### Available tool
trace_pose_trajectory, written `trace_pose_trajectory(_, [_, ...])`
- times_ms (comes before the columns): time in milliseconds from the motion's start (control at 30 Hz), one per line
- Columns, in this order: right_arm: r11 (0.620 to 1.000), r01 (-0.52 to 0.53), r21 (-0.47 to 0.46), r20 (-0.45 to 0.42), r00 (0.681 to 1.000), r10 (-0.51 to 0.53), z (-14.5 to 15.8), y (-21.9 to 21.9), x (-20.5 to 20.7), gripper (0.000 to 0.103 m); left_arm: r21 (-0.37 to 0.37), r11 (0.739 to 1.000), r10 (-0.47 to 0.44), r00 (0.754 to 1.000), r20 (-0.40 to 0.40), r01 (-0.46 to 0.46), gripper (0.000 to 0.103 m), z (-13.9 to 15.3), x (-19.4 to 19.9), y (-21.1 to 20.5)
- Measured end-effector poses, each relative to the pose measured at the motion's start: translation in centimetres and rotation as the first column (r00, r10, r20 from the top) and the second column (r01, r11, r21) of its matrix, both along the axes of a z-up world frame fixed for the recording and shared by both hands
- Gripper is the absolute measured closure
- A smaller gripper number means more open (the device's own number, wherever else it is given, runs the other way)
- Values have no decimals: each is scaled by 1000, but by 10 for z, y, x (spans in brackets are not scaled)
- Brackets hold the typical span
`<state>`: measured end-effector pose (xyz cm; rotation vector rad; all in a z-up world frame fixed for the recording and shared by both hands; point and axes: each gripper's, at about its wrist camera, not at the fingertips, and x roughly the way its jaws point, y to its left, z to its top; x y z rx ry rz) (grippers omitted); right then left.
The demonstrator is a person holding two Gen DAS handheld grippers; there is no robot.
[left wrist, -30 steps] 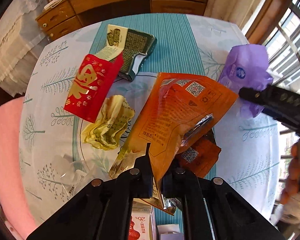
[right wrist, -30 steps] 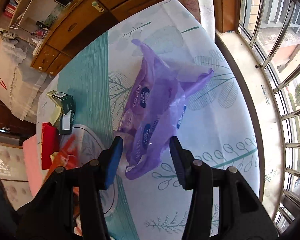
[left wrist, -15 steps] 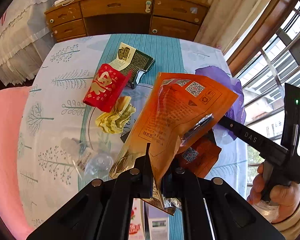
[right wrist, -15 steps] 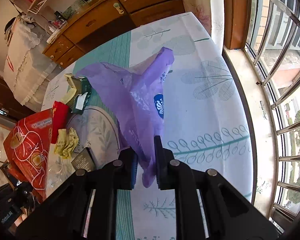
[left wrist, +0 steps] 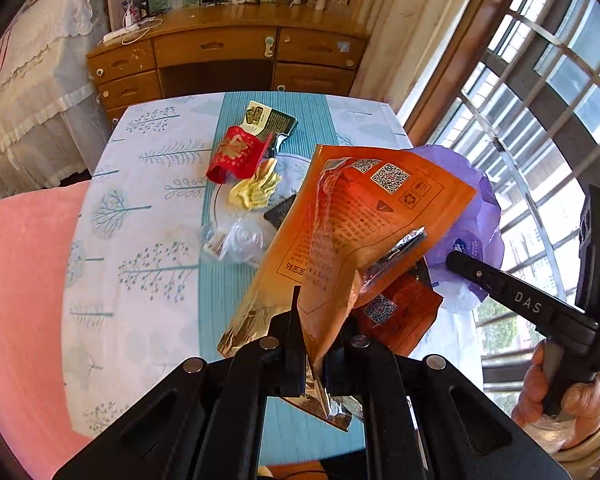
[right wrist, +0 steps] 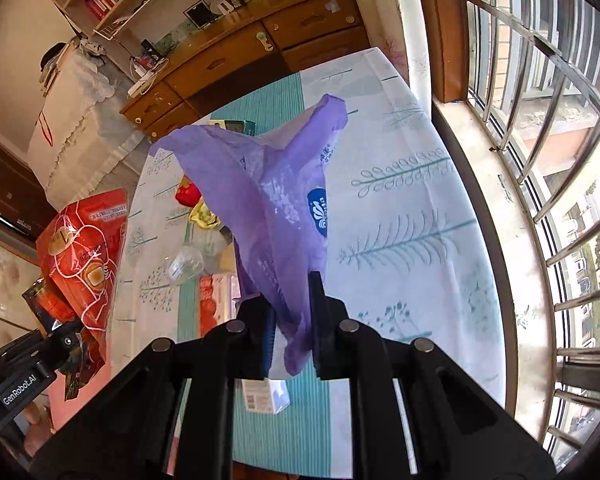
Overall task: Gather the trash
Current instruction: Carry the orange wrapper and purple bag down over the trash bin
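My left gripper (left wrist: 314, 344) is shut on the lower edge of a large orange snack bag (left wrist: 364, 216), which it holds above the table together with a smaller orange packet (left wrist: 396, 312) behind it. My right gripper (right wrist: 292, 308) is shut on a purple plastic bag (right wrist: 276, 200) that hangs in the air over the table; it also shows as the purple plastic bag (left wrist: 476, 216) to the right in the left wrist view. On the tablecloth (left wrist: 140, 200) lie a red packet (left wrist: 238, 152), a yellow wrapper (left wrist: 256, 190), a green box (left wrist: 274, 122) and clear plastic (left wrist: 240, 242).
A wooden dresser (left wrist: 220, 60) stands beyond the table's far end. A barred window (right wrist: 560, 160) runs along the right side. A pink cushion (left wrist: 24, 300) lies at the left. Small cartons (right wrist: 266, 394) sit near the table's front edge, below the right gripper.
My right gripper closed on the purple bag and lifted it off the table. Both grippers rose and drew back, so more of the table and room shows.
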<state>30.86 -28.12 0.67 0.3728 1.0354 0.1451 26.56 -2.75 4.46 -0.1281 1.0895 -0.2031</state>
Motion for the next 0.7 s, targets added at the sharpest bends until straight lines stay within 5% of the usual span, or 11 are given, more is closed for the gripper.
trace_pose_trajectory(433, [995,87,-43,38,996,-86,15,97,-225,92,-13,993,-117,992,41,118,98,3,-195,80])
trace_pose_trajectory(700, [993,74,-90,-15,997,-76,-1,132,-319,92,-12,987,-161,987,-13,161,98,-20,-277,98])
